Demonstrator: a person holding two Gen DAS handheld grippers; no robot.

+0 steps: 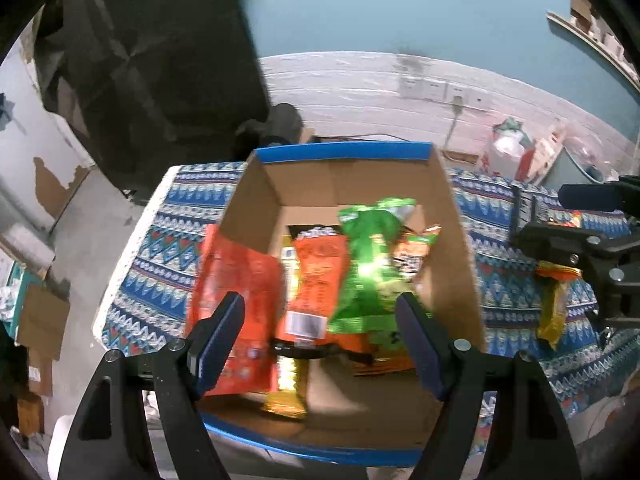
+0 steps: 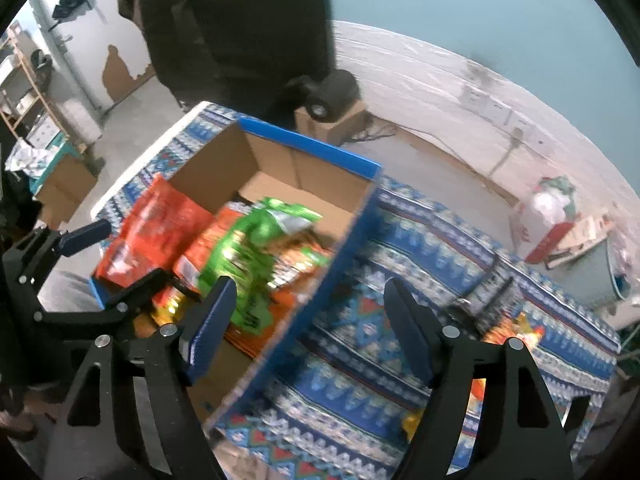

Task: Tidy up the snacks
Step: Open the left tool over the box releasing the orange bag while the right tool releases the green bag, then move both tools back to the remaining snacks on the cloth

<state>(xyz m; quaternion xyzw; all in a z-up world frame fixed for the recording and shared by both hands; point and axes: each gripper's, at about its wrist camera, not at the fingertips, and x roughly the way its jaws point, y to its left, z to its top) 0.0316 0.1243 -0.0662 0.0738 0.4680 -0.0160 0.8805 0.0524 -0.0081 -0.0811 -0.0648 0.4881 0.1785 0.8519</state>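
Observation:
A blue-rimmed cardboard box (image 1: 344, 152) stands on the patterned tablecloth (image 1: 176, 236). Inside lie an orange-red bag (image 1: 236, 288), an orange packet (image 1: 316, 280), a green packet (image 1: 368, 264) and a yellow bar (image 1: 286, 392). My left gripper (image 1: 320, 336) is open above the box's near end, holding nothing. My right gripper (image 2: 308, 332) is open and empty over the box's right wall (image 2: 320, 292) and the cloth (image 2: 360, 368). It also shows at the right of the left wrist view (image 1: 576, 248). A yellow-orange snack (image 1: 554, 300) lies on the cloth to the right of the box, and another (image 2: 516, 328) lies beyond my right finger.
The table's white left edge (image 1: 132, 248) drops to a grey floor. A person in dark clothes (image 1: 152, 64) stands behind the box. A red-and-white bag (image 2: 548, 216) and cardboard clutter sit at the far right. A black object on a carton (image 2: 332, 96) is behind the table.

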